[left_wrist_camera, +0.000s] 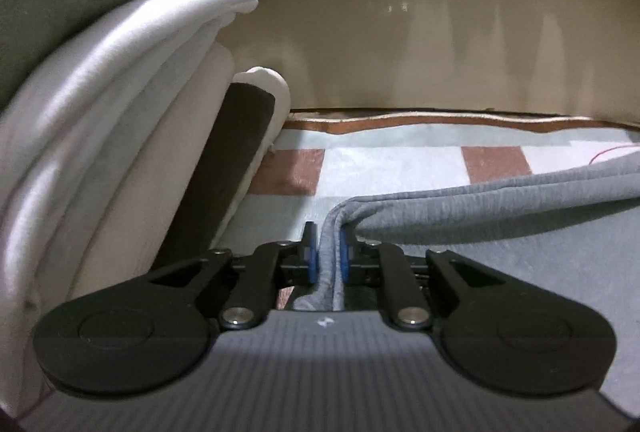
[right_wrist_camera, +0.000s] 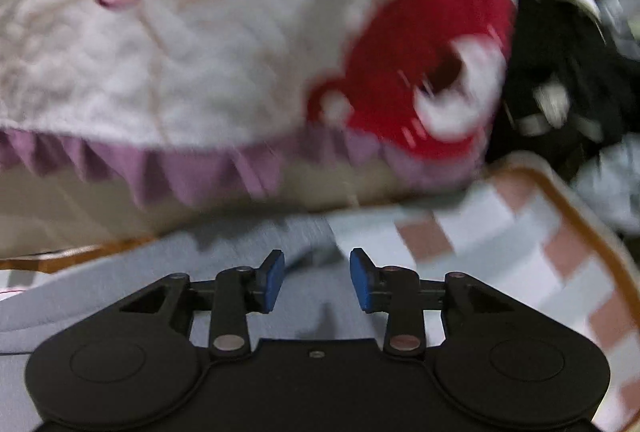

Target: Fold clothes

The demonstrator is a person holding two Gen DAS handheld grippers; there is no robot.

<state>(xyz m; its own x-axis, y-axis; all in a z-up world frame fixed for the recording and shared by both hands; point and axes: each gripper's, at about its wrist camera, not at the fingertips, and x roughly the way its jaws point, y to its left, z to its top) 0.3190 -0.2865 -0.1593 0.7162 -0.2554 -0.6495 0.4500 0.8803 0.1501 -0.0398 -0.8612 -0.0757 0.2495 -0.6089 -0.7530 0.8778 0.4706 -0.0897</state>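
Left gripper (left_wrist_camera: 329,256) clamped grey garment (left_wrist_camera: 500,204) edge on checkered mat (left_wrist_camera: 400,168). Right gripper (right_wrist_camera: 317,278) stood apart, empty. Advice: right should grip neighbouring edge, keep fabric taut.

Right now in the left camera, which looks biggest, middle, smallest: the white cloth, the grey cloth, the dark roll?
1. White cloth
2. Grey cloth, though it sits close to the camera and runs out of frame, so first and second are unsure
3. Dark roll
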